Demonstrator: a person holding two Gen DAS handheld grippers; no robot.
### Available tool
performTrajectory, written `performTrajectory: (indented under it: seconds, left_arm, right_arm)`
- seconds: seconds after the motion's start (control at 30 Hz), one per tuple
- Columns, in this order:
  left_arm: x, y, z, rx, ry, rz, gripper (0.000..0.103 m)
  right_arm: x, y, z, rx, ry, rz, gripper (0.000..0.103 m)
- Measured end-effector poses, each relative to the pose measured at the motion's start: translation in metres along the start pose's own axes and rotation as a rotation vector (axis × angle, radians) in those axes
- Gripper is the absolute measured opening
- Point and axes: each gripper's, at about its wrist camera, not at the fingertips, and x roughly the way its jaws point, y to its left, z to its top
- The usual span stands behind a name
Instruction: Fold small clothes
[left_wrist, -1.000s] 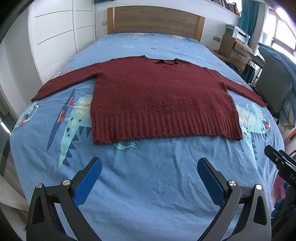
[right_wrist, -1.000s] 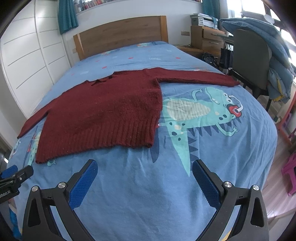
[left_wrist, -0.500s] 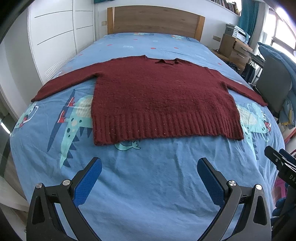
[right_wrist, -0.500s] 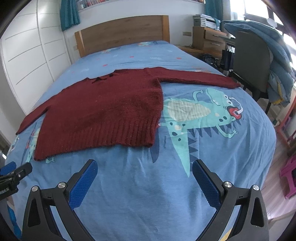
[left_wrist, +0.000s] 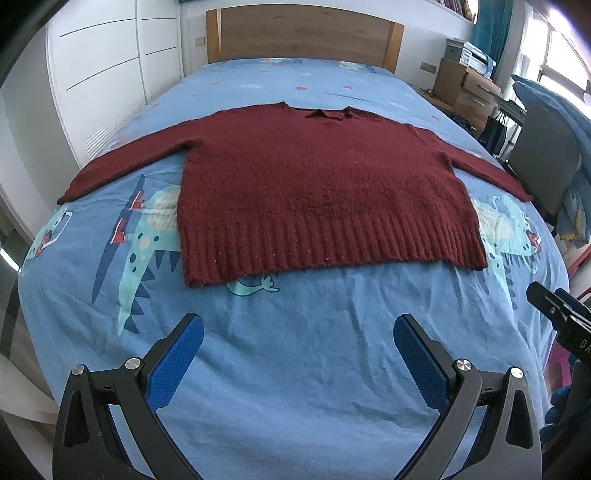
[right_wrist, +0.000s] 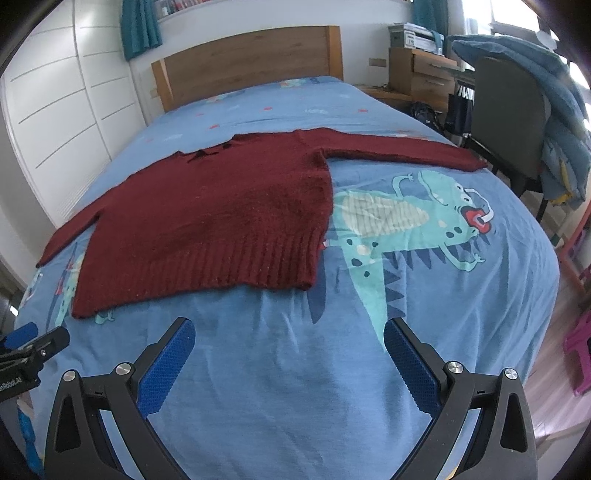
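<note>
The left tongs (left_wrist: 298, 325) stand wide, blue pads facing each other, holding nothing, over bare sheet near the foot edge of the bed (left_wrist: 295, 369). The right tongs (right_wrist: 289, 330) are equally wide and empty, over the same foot edge toward its right corner. Each view cuts off its own tongs' base at the bottom border; the other tongs show only as a black tip at the side border.

Beyond both, well apart from the pads, a dark red sweater (left_wrist: 321, 192) lies flat across the middle of the bed, ribbed hem nearest, collar toward the wooden headboard (left_wrist: 303, 33). Its sleeves stretch toward the left and right edges. It hides parts of the dinosaur print (right_wrist: 417, 221) on the sheet. In the right wrist view the left cuff runs to the bed's left edge and is hard to make out.
</note>
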Motion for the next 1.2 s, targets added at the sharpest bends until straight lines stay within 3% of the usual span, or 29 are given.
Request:
performTrajectory:
  seconds: [0.47, 0.73, 1.0, 1.2]
  left_arm:
    - [0.004, -0.002, 0.019, 0.030, 0.025, 0.019, 0.101]
    - [0.014, 0.003, 0.035, 0.051, 0.041, 0.067, 0.101]
    - [0.025, 0.014, 0.062, 0.041, 0.045, 0.103, 0.101]
    - [0.011, 0.034, 0.107, 0.002, -0.028, 0.140, 0.101]
  right_arm:
    - [0.007, -0.011, 0.017, 0.030, 0.001, 0.015, 0.102]
    - [0.020, -0.018, 0.039, 0.041, 0.003, 0.023, 0.102]
    - [0.040, -0.043, 0.081, 0.061, -0.028, 0.002, 0.102]
    - [0.048, -0.072, 0.124, 0.086, -0.091, -0.019, 0.102]
